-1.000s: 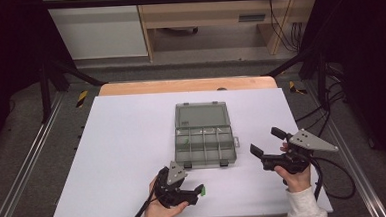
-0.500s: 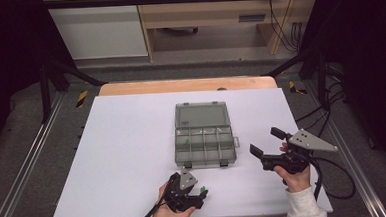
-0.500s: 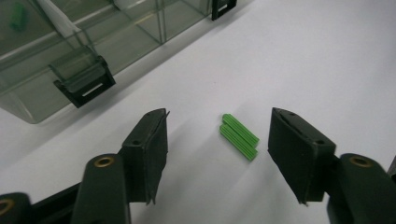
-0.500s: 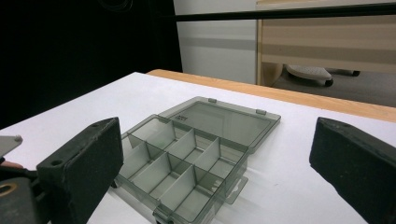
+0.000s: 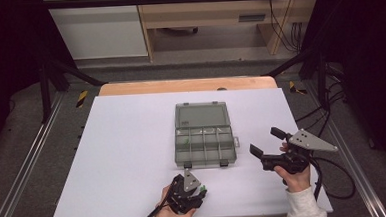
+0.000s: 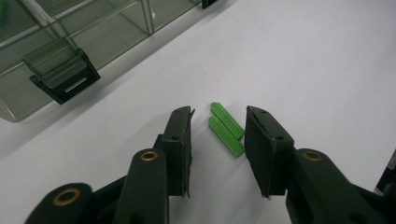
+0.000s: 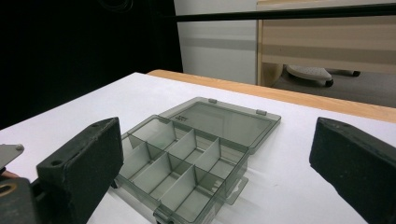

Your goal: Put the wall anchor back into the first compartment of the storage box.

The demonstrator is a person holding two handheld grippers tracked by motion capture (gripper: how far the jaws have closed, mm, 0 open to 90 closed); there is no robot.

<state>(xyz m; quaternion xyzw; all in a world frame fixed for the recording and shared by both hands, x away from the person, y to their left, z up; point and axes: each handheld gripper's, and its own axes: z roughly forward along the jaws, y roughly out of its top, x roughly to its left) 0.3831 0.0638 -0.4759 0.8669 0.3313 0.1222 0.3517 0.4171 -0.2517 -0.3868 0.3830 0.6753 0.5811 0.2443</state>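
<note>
Two small green ribbed plugs (image 6: 226,128) lie side by side on the white table (image 5: 127,142) near its front edge. My left gripper (image 6: 218,112) points down over them with one jaw on each side. Its jaws have just been closing and the pads do not press on the plugs. In the high view the left gripper (image 5: 199,192) sits just in front of the open grey compartment box (image 5: 204,133). My right gripper (image 5: 266,141) is held off the table to the right of the box, jaws wide open and empty, facing the box (image 7: 187,158).
The box lid lies flat behind its tray, and a latch (image 6: 63,79) sticks out at the front. One small green piece (image 5: 186,140) lies in a left compartment. Cables trail off the table's right side. A wooden strip runs along the far edge.
My left gripper has shifted a little to the right over the green plugs, and its jaws have narrowed around them. The right gripper has stayed still.
</note>
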